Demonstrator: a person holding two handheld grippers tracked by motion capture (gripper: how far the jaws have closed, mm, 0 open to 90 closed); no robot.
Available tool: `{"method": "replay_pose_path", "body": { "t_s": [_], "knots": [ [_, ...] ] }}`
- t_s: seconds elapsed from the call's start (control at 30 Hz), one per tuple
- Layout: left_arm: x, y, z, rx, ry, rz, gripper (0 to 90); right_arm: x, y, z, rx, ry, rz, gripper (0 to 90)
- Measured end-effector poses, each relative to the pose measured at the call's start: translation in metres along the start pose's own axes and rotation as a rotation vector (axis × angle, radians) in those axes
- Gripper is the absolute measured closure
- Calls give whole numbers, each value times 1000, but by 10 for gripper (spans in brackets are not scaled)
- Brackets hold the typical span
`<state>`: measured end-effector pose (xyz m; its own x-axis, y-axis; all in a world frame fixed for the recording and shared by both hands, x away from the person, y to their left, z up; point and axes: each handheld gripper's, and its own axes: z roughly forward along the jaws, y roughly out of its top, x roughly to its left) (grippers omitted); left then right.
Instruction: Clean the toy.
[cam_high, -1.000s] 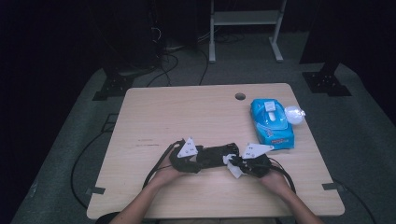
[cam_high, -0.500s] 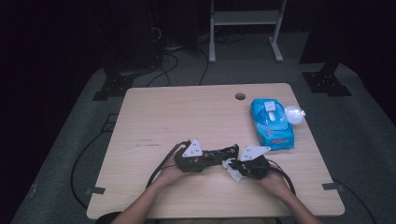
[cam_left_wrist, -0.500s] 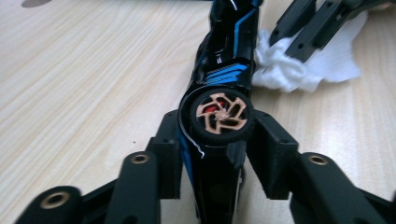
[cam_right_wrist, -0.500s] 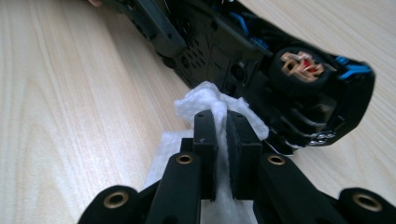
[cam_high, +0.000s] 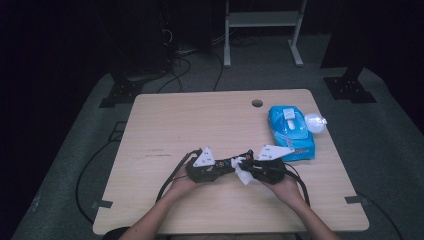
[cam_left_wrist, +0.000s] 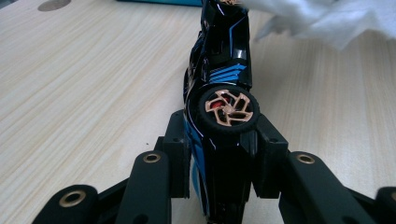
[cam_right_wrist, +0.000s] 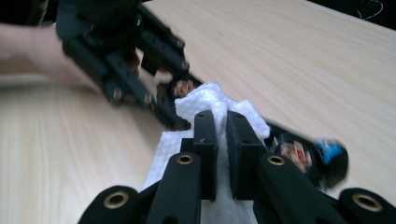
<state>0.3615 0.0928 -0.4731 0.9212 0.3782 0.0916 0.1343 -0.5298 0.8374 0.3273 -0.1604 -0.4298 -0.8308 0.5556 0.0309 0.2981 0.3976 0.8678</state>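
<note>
Partly under the white wipe (cam_right_wrist: 212, 100), the toy car (cam_left_wrist: 219, 74), nose hidden.

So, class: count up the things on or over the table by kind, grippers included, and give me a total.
Grippers: 2, the left gripper and the right gripper
Toy cars: 1, the black and blue toy car
White wipes: 1, the white wipe
Wipe packs: 1, the blue wipe pack
Total: 5

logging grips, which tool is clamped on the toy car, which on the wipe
The left tool clamps the black-and-blue toy car; the right tool pinches the white wipe.
</note>
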Motion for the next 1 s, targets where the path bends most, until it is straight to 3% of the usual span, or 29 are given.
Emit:
{"method": "replay_pose_path", "body": {
  "t_s": [0.13,0.17,0.2,0.23,0.4,0.47,0.5,0.57,0.63,0.83,1.0],
  "knots": [
    [1,-1,0,-9,7,-8,644,2,15,17,-4,3,17,825],
    [1,-1,0,-11,6,-11,644,4,25,32,-7,18,29,824],
    [2,-1,0,-9,6,-10,644,4,25,32,-7,18,29,824],
    [3,-1,-1,-5,4,-7,645,7,31,44,-3,33,41,825],
    [5,-2,-4,-5,0,-9,648,10,33,60,35,35,35,825],
    [5,-2,-5,-4,-2,-8,649,9,33,58,36,21,32,825],
    [6,-2,-6,-4,-1,-11,649,5,32,53,39,-13,17,825],
    [5,-2,-5,-5,0,-15,649,3,31,51,50,-36,9,824],
    [5,-2,-5,-5,2,-15,648,-2,29,46,51,-50,31,825],
    [5,-1,-5,3,6,-15,649,11,32,58,26,14,23,825],
    [6,-1,-6,4,6,-14,649,7,30,55,27,6,20,824]
  ]
}}
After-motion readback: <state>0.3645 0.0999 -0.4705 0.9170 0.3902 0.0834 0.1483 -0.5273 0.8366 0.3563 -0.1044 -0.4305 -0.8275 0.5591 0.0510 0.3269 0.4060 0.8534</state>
